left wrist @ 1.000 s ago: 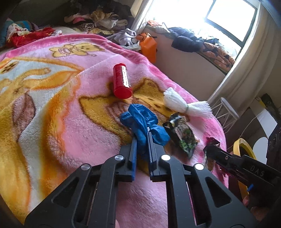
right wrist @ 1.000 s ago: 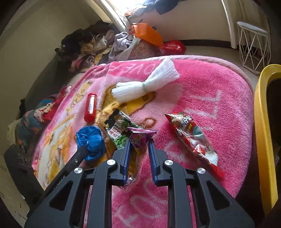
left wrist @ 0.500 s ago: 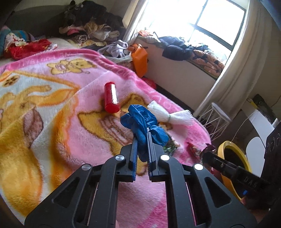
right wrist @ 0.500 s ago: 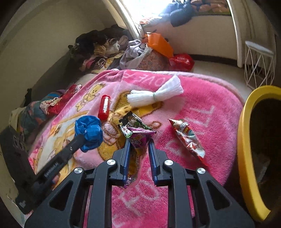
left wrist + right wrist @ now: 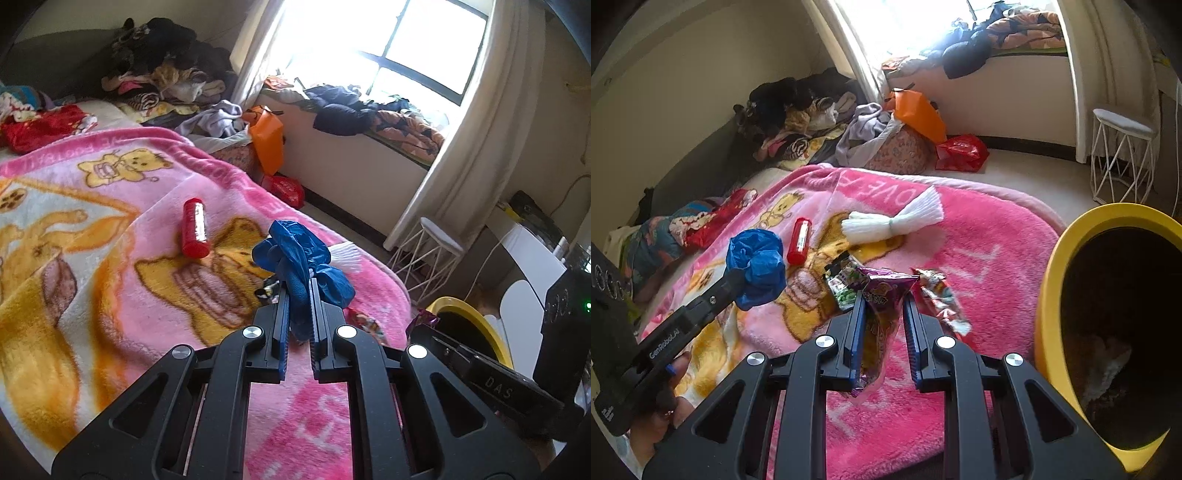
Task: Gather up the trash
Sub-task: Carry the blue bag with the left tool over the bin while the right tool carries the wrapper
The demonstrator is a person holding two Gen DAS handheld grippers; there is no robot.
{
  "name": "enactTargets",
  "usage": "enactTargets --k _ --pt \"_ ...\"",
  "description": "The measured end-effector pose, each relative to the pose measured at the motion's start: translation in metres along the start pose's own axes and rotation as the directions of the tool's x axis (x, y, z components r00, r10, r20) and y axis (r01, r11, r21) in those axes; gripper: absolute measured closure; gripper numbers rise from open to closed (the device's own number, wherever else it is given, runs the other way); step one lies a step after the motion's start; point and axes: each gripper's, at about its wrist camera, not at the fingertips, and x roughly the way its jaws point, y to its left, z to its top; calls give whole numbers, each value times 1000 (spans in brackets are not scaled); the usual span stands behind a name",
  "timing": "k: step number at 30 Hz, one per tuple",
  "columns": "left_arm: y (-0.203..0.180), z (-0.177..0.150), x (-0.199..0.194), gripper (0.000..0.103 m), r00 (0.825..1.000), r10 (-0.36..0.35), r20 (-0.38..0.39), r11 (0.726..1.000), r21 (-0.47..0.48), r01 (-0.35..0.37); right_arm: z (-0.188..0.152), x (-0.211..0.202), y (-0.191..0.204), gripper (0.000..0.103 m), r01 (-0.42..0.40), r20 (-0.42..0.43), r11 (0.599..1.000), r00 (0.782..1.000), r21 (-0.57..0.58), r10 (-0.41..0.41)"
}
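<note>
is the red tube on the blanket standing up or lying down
Lying down. The red tube rests on its side along the pink blanket, apart from the white bundle.

Three snack wrappers (image 5: pixel 882 295) (one purple), one red tube (image 5: pixel 799 240), one yellow bin (image 5: pixel 1056 280).

Bright daylight pours through a window (image 5: pixel 417 44) with a pale curtain (image 5: pixel 465 140); a white wire stool (image 5: pixel 1123 155) stands on the light floor (image 5: pixel 1027 177).
</note>
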Motion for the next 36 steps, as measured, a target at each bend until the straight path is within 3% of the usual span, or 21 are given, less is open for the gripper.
enactTargets --k 36 --pt "-75 -15 -8 97 989 -145 -20 976 160 147 11 -79 -86 84 133 152 981 976 139 -154"
